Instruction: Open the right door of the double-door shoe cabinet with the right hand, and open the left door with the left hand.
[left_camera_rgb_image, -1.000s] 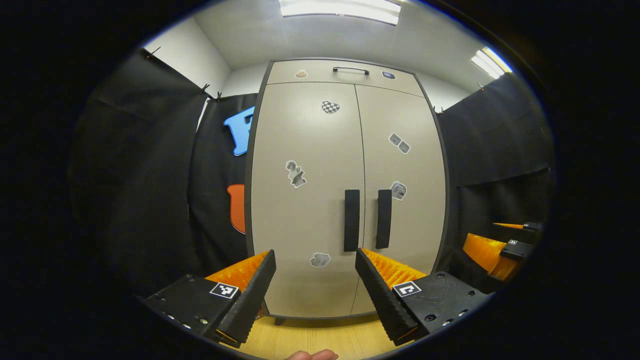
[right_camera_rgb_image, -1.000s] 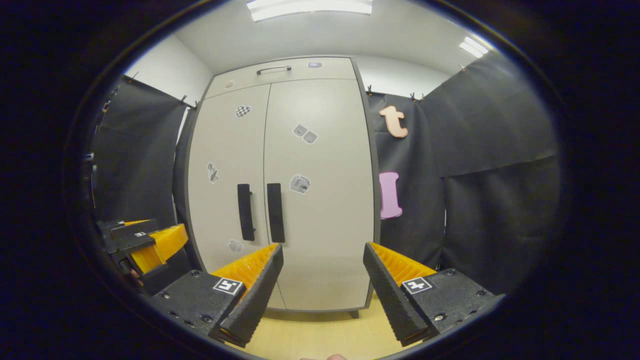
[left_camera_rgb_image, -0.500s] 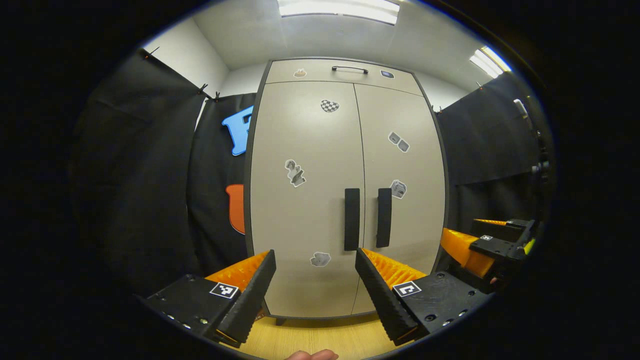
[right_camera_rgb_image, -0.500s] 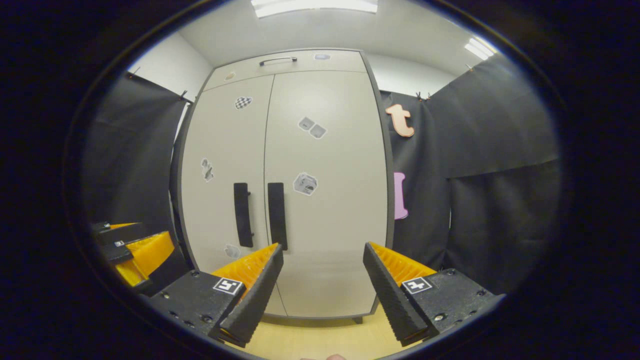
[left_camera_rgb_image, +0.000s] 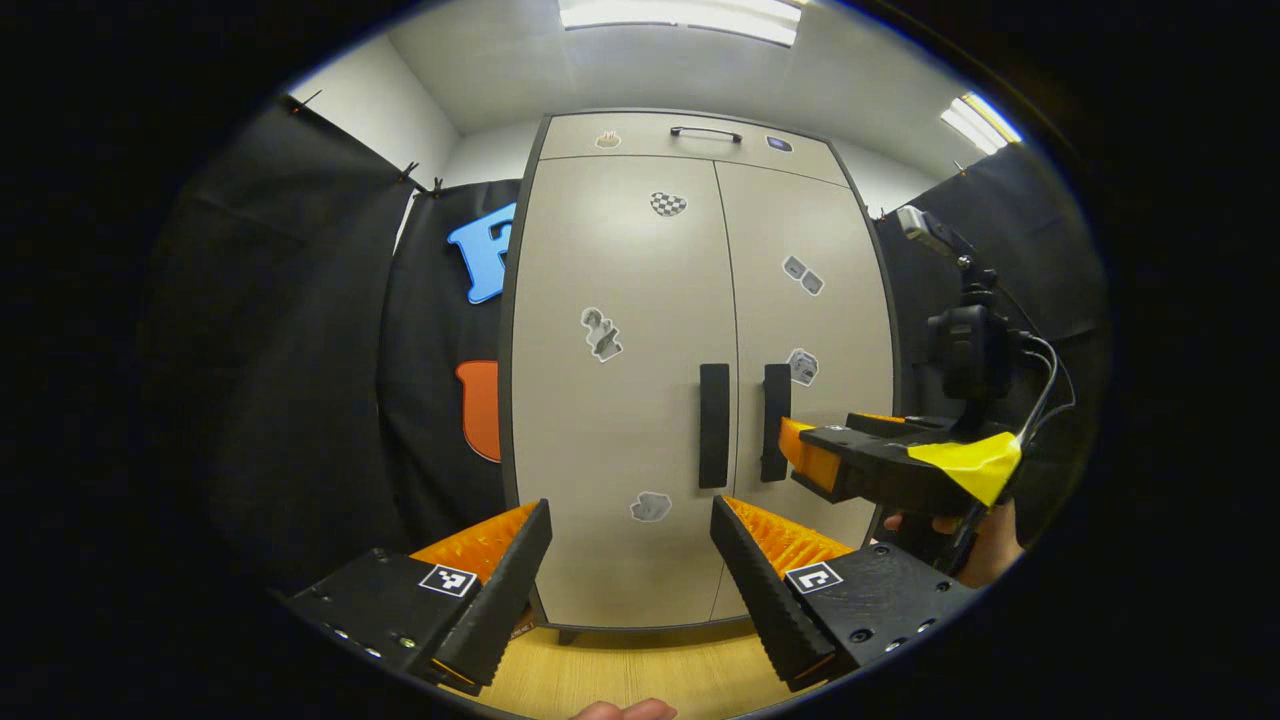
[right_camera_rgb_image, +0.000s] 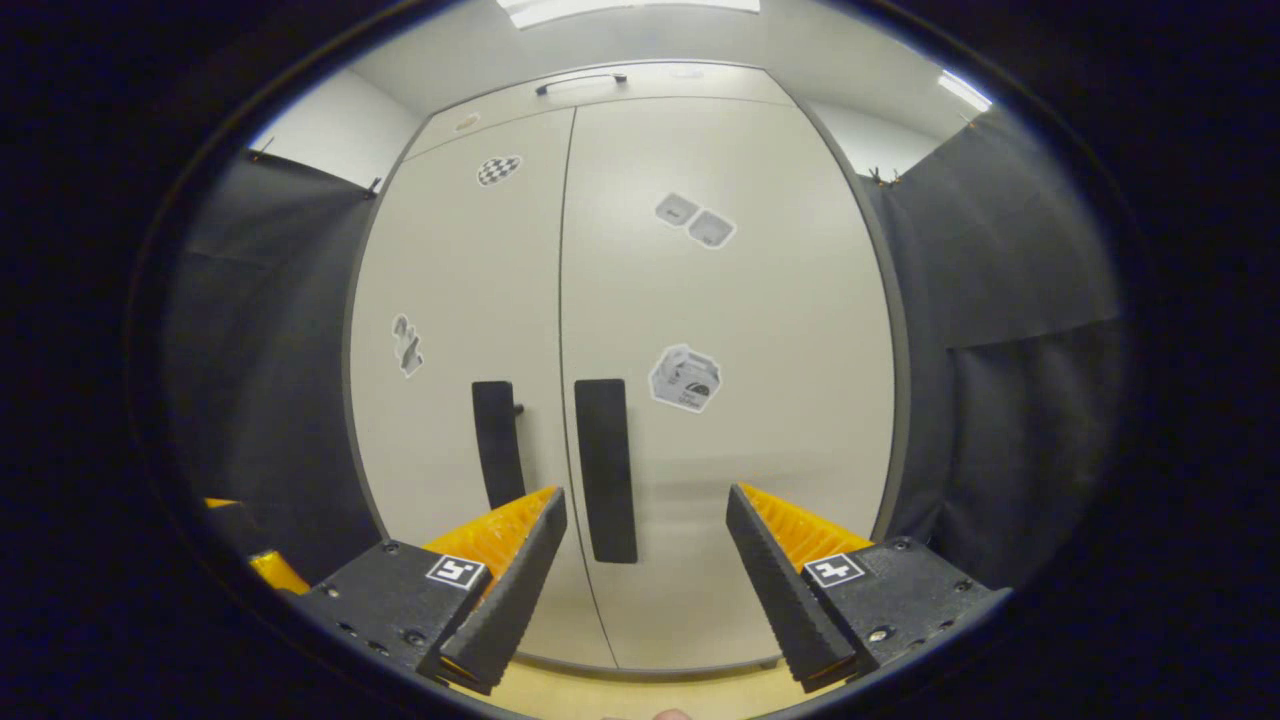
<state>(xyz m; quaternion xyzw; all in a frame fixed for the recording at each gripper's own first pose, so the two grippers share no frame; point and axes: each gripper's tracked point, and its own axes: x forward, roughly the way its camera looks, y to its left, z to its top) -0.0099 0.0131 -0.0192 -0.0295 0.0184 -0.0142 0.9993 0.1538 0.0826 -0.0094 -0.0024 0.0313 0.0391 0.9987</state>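
The beige double-door shoe cabinet (left_camera_rgb_image: 640, 400) stands ahead with both doors shut. Two black vertical handles sit at the centre seam: the left door's handle (left_camera_rgb_image: 713, 425) and the right door's handle (left_camera_rgb_image: 775, 420). My left gripper (left_camera_rgb_image: 630, 545) is open, well back from the cabinet. In the left gripper view my right gripper (left_camera_rgb_image: 800, 450) reaches in from the right, its tips close to the right handle. In the right gripper view my right gripper (right_camera_rgb_image: 645, 530) is open, near the cabinet (right_camera_rgb_image: 750, 320); the right handle (right_camera_rgb_image: 605, 470) stands just above its left finger, the left handle (right_camera_rgb_image: 497, 440) farther left.
Black cloth walls (left_camera_rgb_image: 300, 350) flank the cabinet on both sides. A top drawer with a thin handle (left_camera_rgb_image: 705, 132) sits above the doors. Pale wood floor (left_camera_rgb_image: 620, 675) lies below. A hand (left_camera_rgb_image: 985, 545) holds the right gripper's grip.
My right gripper has moved forward and left toward the cabinet, so the right handle looms much larger in its view. The left gripper has barely shifted.
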